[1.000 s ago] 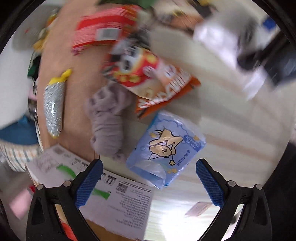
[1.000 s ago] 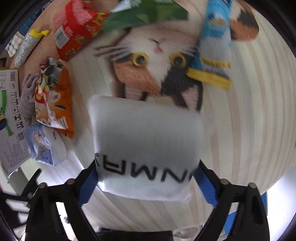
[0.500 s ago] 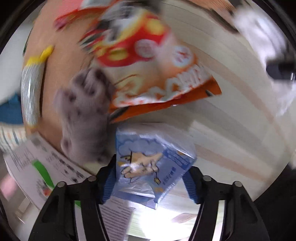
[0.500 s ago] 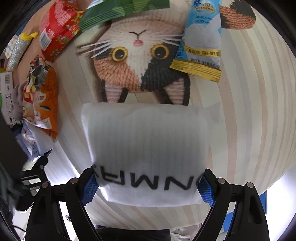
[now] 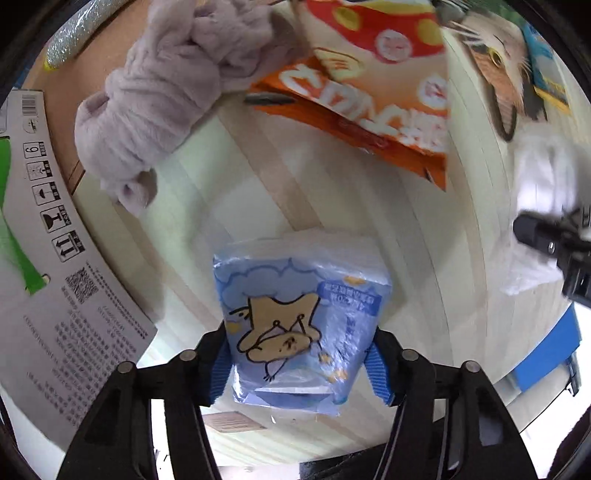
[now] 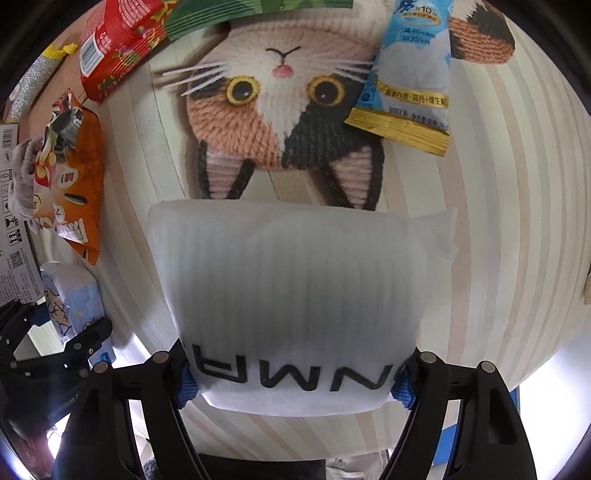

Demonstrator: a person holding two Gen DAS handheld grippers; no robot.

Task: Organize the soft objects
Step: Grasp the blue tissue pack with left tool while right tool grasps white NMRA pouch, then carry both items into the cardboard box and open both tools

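Note:
My left gripper (image 5: 299,365) is shut on a blue tissue pack (image 5: 295,325) with a cartoon figure, on the striped wooden table. The pack also shows at the left of the right wrist view (image 6: 74,306). My right gripper (image 6: 295,384) is shut on a white soft pouch (image 6: 295,295) with black letters, just in front of a cat-face mat (image 6: 280,96). A grey plush cloth (image 5: 166,85) lies bunched beyond the tissue pack, partly under an orange snack bag (image 5: 376,96).
A printed cardboard box (image 5: 48,277) lies at the left. A red snack bag (image 6: 114,40), a green packet (image 6: 251,11) and a light-blue milk-powder bag (image 6: 413,74) lie around the cat mat. A silver glitter pouch (image 5: 70,40) lies at the far left.
My left gripper moved forward over the blue tissue pack and shut on it. My right gripper kept hold of the white pouch and shifted slightly nearer the cat mat.

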